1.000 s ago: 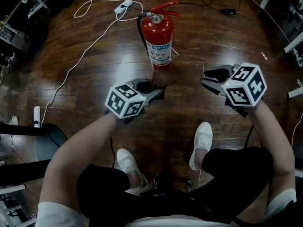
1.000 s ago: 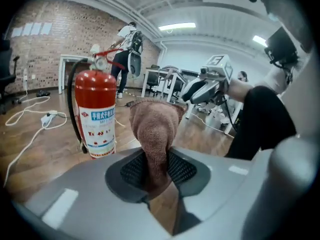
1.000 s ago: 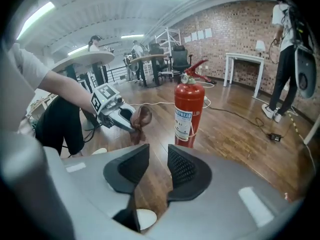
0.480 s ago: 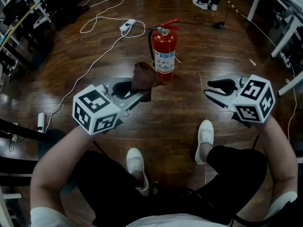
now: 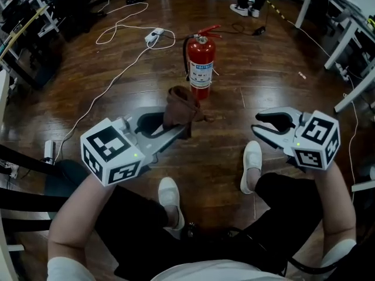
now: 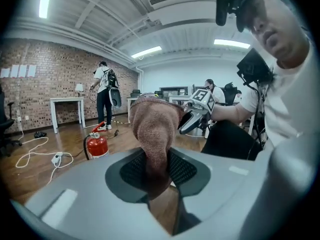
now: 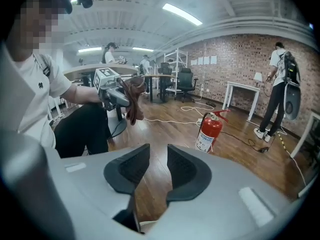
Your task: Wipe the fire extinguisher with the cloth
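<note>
- Nearest, at the right knee: right hand-held gripper (image 5: 266, 129) held level above the floor (image 5: 246, 69), jaws spread a little with only bare wood between them. Probably kept free to steady the can, or simply parked clear of the work.
- On the left, slightly further out: left hand-held gripper (image 5: 177, 127) pressed together on the cloth (image 5: 179, 105), pinching its lower end so the bulk bunches beyond the tips. Makes a loose pad, apt for rubbing a curved side.
- Cloth carried in the air, short of the extinguisher (image 5: 200, 63) and not touching it. Wiping not yet begun, by the look of it.
- Beyond the cloth: extinguisher upright on the floor, apart from other things, label facing the person. Open to a reach from the front and either side.
- Furthest, left of the extinguisher: white power strip (image 5: 153, 36) lying on the floor. Worth keeping clear of when circling the can.
</note>
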Demonstrator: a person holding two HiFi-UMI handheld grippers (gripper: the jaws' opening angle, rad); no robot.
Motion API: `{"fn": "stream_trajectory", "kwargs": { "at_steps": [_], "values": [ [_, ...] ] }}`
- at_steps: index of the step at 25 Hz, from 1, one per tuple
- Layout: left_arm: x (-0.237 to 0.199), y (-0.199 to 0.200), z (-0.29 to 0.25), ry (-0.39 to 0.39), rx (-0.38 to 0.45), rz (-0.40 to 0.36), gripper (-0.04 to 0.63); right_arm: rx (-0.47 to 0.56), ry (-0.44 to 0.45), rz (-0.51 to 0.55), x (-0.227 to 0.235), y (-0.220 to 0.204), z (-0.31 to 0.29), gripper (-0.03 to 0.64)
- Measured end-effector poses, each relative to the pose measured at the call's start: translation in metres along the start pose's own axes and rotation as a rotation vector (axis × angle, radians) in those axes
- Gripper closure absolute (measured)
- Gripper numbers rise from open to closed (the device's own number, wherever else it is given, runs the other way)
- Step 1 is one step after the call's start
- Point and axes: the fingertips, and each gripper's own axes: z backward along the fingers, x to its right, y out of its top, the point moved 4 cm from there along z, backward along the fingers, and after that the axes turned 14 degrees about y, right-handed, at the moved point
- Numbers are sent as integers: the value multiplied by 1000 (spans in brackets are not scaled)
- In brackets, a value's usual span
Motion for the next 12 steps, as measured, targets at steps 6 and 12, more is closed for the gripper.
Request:
{"fn": "stream_trajectory", "kwargs": {
  "at_steps": [6, 12],
  "values": [
    [12, -11, 1, -55, -34, -22, 500, 1, 3, 7, -12, -4, -2, 503],
    [19, 1, 6, -68, -10, -33, 500, 8, 51, 39, -27, 6, -7, 506]
  ]
}}
